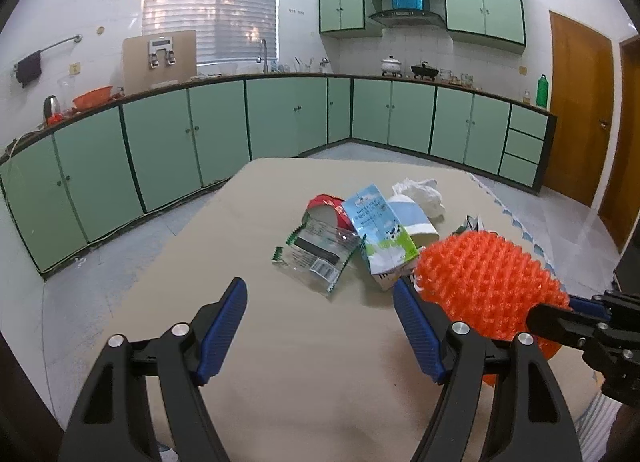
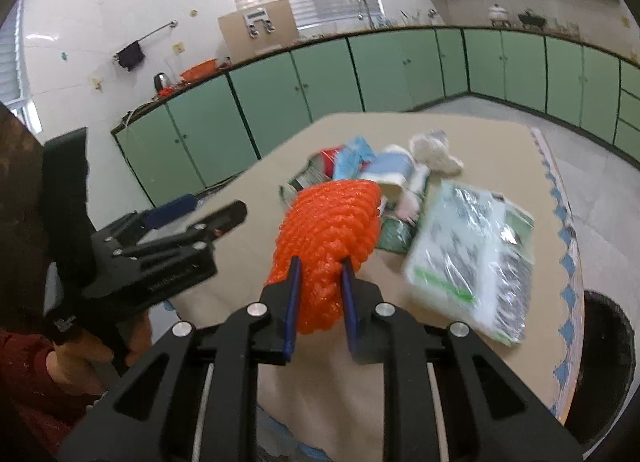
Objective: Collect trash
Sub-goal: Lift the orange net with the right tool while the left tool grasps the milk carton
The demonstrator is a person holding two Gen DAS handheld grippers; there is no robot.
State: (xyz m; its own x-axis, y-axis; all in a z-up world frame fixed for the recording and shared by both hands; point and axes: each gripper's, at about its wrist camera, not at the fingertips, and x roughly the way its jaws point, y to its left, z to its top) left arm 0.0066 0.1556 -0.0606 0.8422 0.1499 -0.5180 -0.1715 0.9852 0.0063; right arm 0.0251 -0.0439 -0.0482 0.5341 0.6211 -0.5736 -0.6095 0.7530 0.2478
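My right gripper [image 2: 320,266] is shut on an orange foam net [image 2: 332,218] and holds it above the beige table [image 2: 248,246]. In the left wrist view the same net [image 1: 488,282] hangs at the right, with the right gripper [image 1: 538,314] clamped on its near end. My left gripper [image 1: 320,286] stands open over bare table with nothing between its blue pads, just short of the trash pile. The pile holds a blue and green milk carton [image 1: 380,234], a clear wrapper [image 1: 320,250], a red packet [image 1: 332,206], a paper cup [image 1: 412,218] and crumpled white tissue [image 1: 422,194].
A large clear plastic package with green print [image 2: 472,254] lies on the table's right side. A round black bin [image 2: 608,362] stands on the floor past the right table edge. Green kitchen cabinets [image 1: 224,130] line the far walls. A hand [image 2: 80,350] grips the left tool.
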